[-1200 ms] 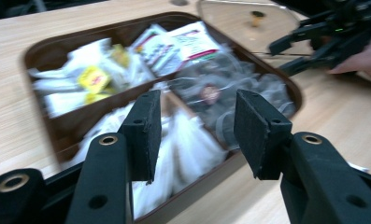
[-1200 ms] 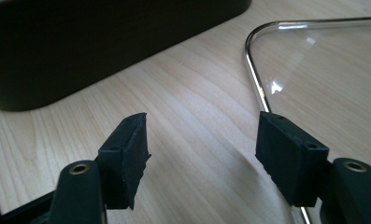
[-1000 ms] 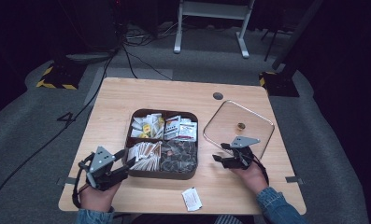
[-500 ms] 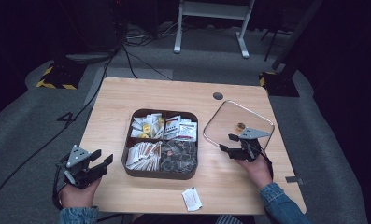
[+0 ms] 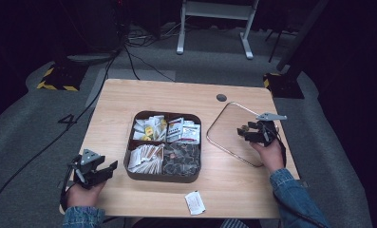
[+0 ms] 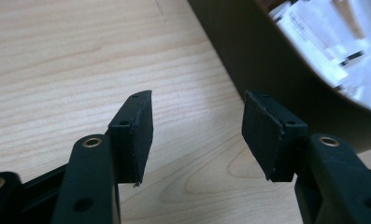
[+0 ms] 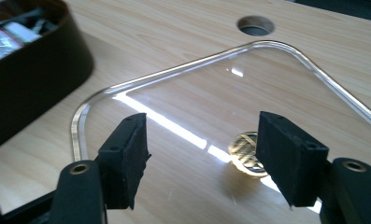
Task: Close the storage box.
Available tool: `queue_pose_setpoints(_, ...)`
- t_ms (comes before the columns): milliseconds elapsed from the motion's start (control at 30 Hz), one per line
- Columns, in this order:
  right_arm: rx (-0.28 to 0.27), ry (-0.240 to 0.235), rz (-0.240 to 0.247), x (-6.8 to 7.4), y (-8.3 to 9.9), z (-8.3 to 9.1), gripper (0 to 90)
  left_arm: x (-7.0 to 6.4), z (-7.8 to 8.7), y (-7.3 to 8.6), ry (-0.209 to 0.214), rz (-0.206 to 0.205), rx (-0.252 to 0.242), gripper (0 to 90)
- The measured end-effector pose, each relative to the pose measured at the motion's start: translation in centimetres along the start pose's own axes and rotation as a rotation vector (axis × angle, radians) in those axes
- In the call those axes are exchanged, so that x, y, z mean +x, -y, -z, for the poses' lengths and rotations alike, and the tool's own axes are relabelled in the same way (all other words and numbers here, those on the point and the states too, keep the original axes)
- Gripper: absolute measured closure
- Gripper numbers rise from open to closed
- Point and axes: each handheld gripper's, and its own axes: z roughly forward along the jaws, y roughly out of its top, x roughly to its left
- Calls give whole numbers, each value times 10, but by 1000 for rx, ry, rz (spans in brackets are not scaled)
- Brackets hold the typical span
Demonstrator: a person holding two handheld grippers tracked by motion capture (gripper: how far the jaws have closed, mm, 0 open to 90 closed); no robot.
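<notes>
A dark brown tray [image 5: 163, 178] with four compartments of packets stands mid-table. My left gripper [image 5: 105, 171] is open near the table's front left, a short way left of the tray. In the left gripper view its jaws [image 6: 197, 116] hover over bare wood with nothing between them, the tray wall [image 6: 262, 56] just beyond. A clear lid [image 5: 226, 130] lies flat to the right of the tray. My right gripper [image 5: 244, 132] is open above the lid. In the right gripper view its jaws [image 7: 202, 140] stand apart over the lid [image 7: 174, 70], the gold knob [image 7: 247, 151] beside the right jaw.
A white packet [image 5: 194, 203] lies loose near the table's front edge. A round cable hole [image 5: 221, 97] sits in the tabletop behind the lid, also seen in the right gripper view as the hole [image 7: 255, 25]. The tray [image 7: 29, 60] is to the left of the lid.
My left gripper has drawn back leftward from the tray's front corner. My right gripper has moved away from the front edge, farther over the lid.
</notes>
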Motion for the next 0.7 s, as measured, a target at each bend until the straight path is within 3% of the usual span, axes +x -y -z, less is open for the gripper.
queue_pose_setpoints(100, 14, 15, -6, -8, -2, -2, 338, 2, -7, 2, -6, -7, 33, 439)
queue_pose_setpoints(200, 47, 25, -30, -20, -2, -8, 337, 3, -9, 3, -4, 3, 32, 430)
queue_pose_setpoints(433, 84, 17, -84, -32, 5, -20, 344, 8, -13, 6, -2, 31, 49, 422)
queue_pose_setpoints(500, 89, 11, -101, -35, 7, -23, 358, 9, -13, 6, -1, 39, 48, 413)
queue_pose_setpoints(533, 99, 2, -122, -37, 8, -25, 406, 10, -14, 7, 2, 49, 48, 408)
queue_pose_setpoints(700, 120, -2, -119, -36, 10, -30, 466, 11, -16, 9, -8, 38, 56, 397)
